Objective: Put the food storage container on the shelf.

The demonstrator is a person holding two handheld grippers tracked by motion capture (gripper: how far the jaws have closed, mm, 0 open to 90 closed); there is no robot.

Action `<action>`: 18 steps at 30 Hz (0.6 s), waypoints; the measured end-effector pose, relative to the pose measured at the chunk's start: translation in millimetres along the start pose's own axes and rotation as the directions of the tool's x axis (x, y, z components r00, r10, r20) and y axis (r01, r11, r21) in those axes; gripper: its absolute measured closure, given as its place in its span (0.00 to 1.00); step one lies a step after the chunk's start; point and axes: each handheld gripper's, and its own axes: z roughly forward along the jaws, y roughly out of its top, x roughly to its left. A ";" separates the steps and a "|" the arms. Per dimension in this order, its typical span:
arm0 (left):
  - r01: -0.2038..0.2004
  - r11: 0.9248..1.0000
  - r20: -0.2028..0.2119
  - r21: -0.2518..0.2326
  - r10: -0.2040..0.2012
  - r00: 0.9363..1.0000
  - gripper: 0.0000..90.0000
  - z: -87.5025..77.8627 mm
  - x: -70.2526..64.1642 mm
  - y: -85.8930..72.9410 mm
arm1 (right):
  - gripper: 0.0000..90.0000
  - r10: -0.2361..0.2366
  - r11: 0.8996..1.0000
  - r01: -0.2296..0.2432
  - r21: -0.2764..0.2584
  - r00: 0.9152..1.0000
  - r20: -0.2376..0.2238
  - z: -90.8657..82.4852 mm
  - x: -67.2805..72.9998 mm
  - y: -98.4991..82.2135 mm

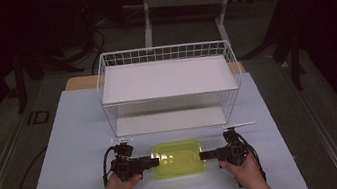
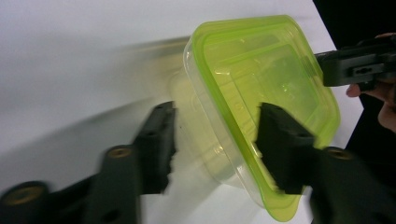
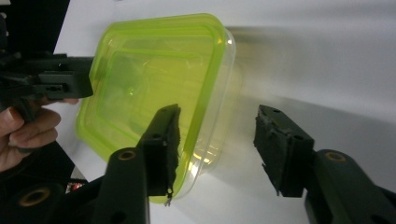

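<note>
Both the left gripper (image 1: 155,161) and right gripper (image 1: 203,155), jaws half-open, straddle the ends of the green-lidded box (image 1: 178,158) at lower centre; next, clamp and lift

My left gripper (image 2: 212,144) straddles green-lidded container (image 2: 261,79) end on white counter (image 2: 70,56), fingers (image 2: 156,140) apart; right gripper (image 2: 359,65) at far end.

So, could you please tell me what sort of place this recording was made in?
Probably a lab or studio test bench: a white table in a dark room holds just a white wire rack and a green-lidded container, with stands and cables on the floor behind.
</note>
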 end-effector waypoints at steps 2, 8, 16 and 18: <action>0.002 1.000 0.003 -0.004 -0.002 1.000 0.65 0.2 0.0 -0.3 | 0.62 0.003 1.000 -0.003 0.002 1.000 -0.003 0.8 -0.3 0.0; 0.011 1.000 0.026 -0.014 -0.010 1.000 0.77 -0.5 -3.1 -2.0 | 0.82 -0.007 1.000 0.007 0.011 1.000 -0.007 2.2 7.8 -1.1; 0.033 0.999 0.037 -0.006 -0.032 0.999 0.82 -0.9 -8.1 -5.0 | 0.85 -0.014 1.000 0.014 0.006 1.000 0.017 3.6 14.4 -5.0; 0.032 0.999 0.036 -0.015 -0.032 0.999 0.83 -2.7 -10.3 -5.5 | 0.86 -0.020 1.000 0.020 0.005 0.999 0.027 1.7 17.4 -6.7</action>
